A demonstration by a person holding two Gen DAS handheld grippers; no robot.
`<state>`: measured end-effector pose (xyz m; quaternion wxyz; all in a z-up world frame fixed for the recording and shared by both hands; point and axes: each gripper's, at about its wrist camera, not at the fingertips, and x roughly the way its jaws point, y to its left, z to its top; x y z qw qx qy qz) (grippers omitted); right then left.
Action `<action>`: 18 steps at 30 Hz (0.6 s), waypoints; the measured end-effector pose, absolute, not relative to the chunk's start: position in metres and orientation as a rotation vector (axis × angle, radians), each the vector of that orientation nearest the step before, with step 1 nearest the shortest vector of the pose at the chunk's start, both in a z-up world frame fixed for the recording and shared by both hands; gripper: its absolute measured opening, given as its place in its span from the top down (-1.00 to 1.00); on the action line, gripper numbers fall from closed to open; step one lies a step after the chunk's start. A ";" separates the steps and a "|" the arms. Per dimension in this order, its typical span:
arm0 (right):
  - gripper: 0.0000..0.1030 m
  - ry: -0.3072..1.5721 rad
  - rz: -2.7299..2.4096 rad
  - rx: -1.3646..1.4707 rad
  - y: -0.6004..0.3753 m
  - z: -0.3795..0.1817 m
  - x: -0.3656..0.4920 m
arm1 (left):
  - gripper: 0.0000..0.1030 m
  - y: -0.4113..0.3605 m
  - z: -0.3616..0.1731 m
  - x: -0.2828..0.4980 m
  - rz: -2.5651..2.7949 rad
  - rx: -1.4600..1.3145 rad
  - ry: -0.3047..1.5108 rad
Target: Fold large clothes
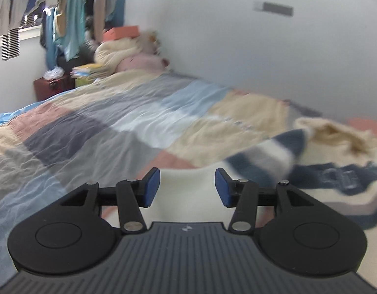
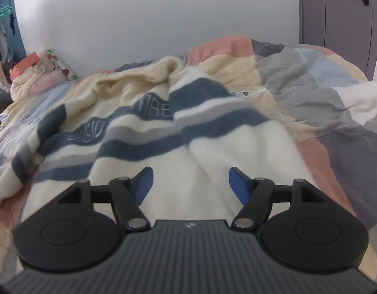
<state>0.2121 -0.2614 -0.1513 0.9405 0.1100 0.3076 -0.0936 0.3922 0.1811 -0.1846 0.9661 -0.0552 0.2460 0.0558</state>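
A cream sweater (image 2: 144, 127) with dark blue stripes lies rumpled on the patchwork bedspread (image 1: 95, 127), one sleeve (image 1: 264, 156) blurred, perhaps mid-fall. The left gripper (image 1: 187, 187) and right gripper (image 2: 190, 185) hover above the cloth, fingers released, with nothing pinched between the blue pads (image 2: 239, 186).

Each gripper, left (image 1: 187, 187) and right (image 2: 190, 186), has black linkage arms on round black hubs, joined by silver pivot pins. The fingers (image 1: 152, 187) carry blue pads. A ribbed grey housing bears a small round emblem.
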 end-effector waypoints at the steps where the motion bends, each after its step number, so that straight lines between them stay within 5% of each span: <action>1: -0.36 0.624 -0.203 0.227 -0.264 -0.151 0.212 | -0.09 0.173 -0.180 0.383 0.088 -0.126 0.489; 18: -0.37 0.734 -0.525 0.448 -0.329 -0.171 0.186 | -0.10 0.040 -0.217 0.315 -0.343 -0.088 0.637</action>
